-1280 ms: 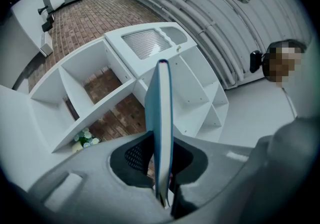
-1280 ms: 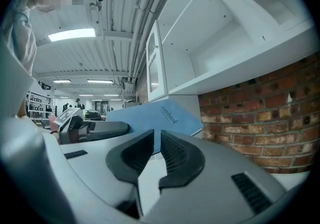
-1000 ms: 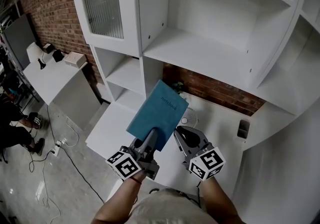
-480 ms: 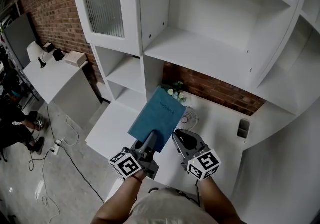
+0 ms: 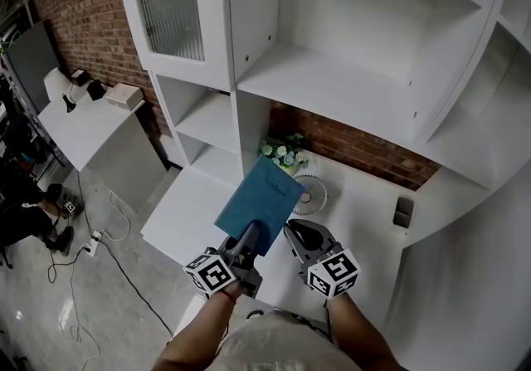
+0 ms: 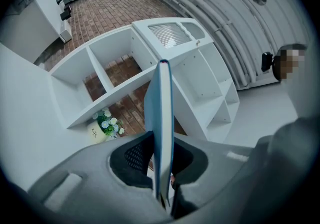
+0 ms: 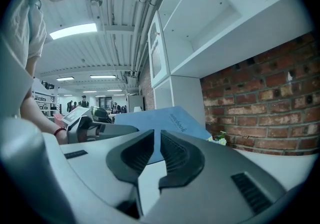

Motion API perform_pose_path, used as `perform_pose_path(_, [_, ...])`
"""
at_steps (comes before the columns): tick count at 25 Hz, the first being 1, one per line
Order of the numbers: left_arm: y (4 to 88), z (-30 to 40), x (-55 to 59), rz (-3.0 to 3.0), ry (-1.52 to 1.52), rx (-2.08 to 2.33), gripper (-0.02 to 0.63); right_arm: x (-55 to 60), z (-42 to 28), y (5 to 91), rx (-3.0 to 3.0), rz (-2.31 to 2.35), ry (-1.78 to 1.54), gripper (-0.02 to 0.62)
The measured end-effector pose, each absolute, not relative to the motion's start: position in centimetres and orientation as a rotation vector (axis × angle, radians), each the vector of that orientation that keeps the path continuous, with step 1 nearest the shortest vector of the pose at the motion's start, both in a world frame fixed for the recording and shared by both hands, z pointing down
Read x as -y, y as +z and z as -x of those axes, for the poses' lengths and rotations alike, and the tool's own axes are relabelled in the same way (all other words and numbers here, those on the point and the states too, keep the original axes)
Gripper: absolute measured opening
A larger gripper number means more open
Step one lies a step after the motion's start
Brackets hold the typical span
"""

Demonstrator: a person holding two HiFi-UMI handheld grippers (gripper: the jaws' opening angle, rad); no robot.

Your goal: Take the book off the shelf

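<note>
The white shelf unit [image 5: 332,87] stood far and bare, and the blue book [image 5: 259,203] was already out of it, held in the air over the white desk [image 5: 369,195] on the near side of the shelves. The main risk seemed to be the hold itself: the left gripper [image 5: 248,238] pinched the book only at its near bottom edge, so most of the cover stood out beyond the jaws, and a quick swing or a loosened squeeze could have let it pivot or slide free. The pads appeared to clamp the whole thickness, though the left gripper view was too close to be sure. The right gripper [image 5: 299,233] hung just to the right with its jaws drawn together on nothing, giving no support. A dropped book would probably have struck the small round fan [image 5: 311,192] right of it or the flower pot [image 5: 280,152] just beyond its far corner. A small dark object [image 5: 403,212] sat well to the right, out of the way.
</note>
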State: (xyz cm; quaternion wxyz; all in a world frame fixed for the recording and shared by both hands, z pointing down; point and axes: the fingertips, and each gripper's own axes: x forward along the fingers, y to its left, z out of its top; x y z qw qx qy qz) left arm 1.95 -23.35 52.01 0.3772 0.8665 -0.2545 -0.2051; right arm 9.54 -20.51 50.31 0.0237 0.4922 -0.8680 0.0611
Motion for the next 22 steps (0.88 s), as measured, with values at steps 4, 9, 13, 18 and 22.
perform_pose_path(4, [52.66, -2.11, 23.25, -2.198, -0.516, 0.656, 0.046, 20.45, -9.4, 51.26, 2.674, -1.515, 0.205, 0.051])
perform_pose_path(9, [52.74, -2.35, 23.36, -2.199, -0.517, 0.647, 0.046, 20.61, -9.6, 51.43, 2.67, -1.513, 0.208, 0.051])
perform_pose_path(13, [52.42, -2.3, 23.57, -2.192, -0.525, 0.647, 0.046, 20.83, -9.76, 51.41, 2.669, -1.519, 0.215, 0.049])
perform_pose_path(18, [52.31, -2.2, 23.63, -2.19, -0.536, 0.651, 0.046, 20.79, -9.77, 51.42, 2.668, -1.517, 0.2, 0.038])
perform_pose_path(22, [52.37, -2.23, 23.76, -2.192, -0.539, 0.65, 0.046, 20.98, -9.78, 51.5, 2.661, -1.515, 0.194, 0.025])
